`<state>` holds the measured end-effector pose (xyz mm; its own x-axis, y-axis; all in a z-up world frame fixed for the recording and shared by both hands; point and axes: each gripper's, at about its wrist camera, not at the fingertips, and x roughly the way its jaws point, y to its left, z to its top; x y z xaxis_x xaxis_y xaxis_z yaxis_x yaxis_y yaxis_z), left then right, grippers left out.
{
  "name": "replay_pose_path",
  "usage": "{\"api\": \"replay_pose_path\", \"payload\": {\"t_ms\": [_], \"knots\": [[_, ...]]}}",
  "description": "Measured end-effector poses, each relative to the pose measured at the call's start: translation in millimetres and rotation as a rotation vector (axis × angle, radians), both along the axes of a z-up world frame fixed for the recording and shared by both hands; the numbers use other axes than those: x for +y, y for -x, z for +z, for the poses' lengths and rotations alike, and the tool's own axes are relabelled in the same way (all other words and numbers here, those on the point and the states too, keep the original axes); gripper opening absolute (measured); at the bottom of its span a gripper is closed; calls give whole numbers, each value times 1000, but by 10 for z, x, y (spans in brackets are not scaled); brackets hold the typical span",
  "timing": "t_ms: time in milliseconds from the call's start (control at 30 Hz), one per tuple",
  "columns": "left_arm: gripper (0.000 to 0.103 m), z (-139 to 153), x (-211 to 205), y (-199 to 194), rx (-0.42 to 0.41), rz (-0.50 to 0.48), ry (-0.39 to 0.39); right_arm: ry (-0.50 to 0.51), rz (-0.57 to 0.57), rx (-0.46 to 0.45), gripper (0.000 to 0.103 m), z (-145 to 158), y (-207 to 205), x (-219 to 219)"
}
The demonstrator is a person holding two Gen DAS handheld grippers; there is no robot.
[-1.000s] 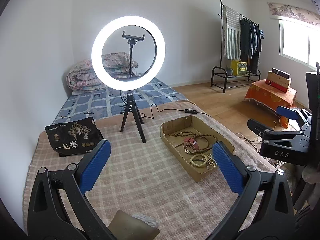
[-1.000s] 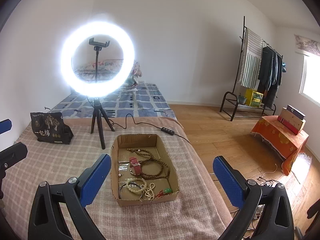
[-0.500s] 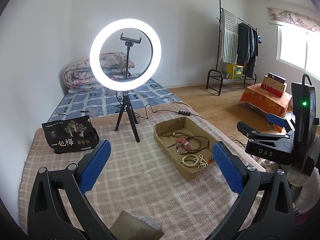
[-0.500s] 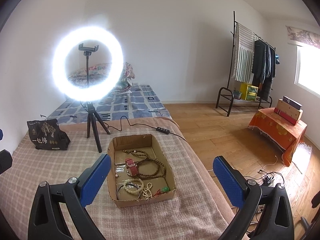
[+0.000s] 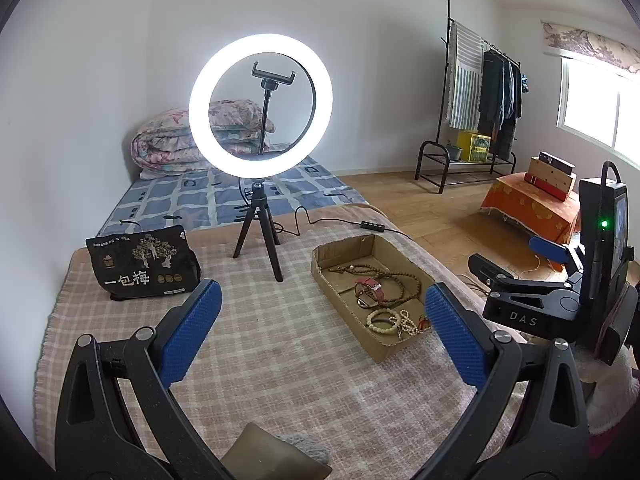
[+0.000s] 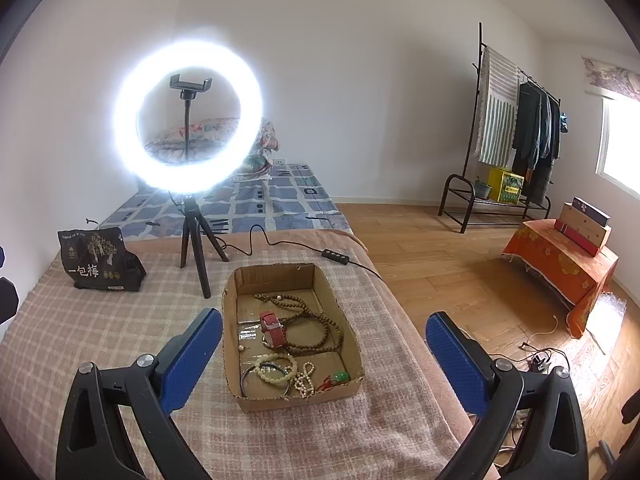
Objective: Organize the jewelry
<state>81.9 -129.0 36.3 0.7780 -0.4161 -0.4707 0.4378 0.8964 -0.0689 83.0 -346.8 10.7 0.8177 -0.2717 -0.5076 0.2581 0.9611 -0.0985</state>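
Note:
A shallow cardboard tray [image 6: 348, 320] [image 5: 328, 276] lies on the plaid blanket and holds the jewelry: a red-strapped watch [image 6: 273, 328] [image 5: 370, 286], a long brown bead necklace [image 6: 316, 320] [image 5: 394, 278], cream bead bracelets [image 6: 276, 370] [image 5: 380, 318], a dark bangle [image 6: 250, 380] and a small green piece [image 6: 340, 376]. My right gripper [image 6: 324, 354] hovers open above the tray's near end, holding nothing. My left gripper [image 5: 320, 326] is open and empty over the blanket, left of the tray. The right gripper's body [image 5: 532, 312] shows at the right of the left wrist view.
A lit ring light on a black tripod [image 6: 196, 248] [image 5: 258, 224] stands behind the tray, its cable and switch [image 6: 336, 256] trailing right. A black snack bag [image 6: 98, 260] [image 5: 142, 264] sits far left. The blanket's right edge [image 6: 408, 320] drops to the wooden floor.
Both grippers have drawn back and risen slightly, so the tray sits a little farther off. The right gripper's view has swung so the tray is centred. Both stay open.

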Motion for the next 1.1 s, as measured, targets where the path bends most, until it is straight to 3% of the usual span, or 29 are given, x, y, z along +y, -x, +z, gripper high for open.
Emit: {"api": "replay_pose_path", "payload": {"t_ms": [1100], "knots": [[103, 2, -5, 11, -4, 1, 0, -7, 9, 25, 103, -66, -21, 14]]}}
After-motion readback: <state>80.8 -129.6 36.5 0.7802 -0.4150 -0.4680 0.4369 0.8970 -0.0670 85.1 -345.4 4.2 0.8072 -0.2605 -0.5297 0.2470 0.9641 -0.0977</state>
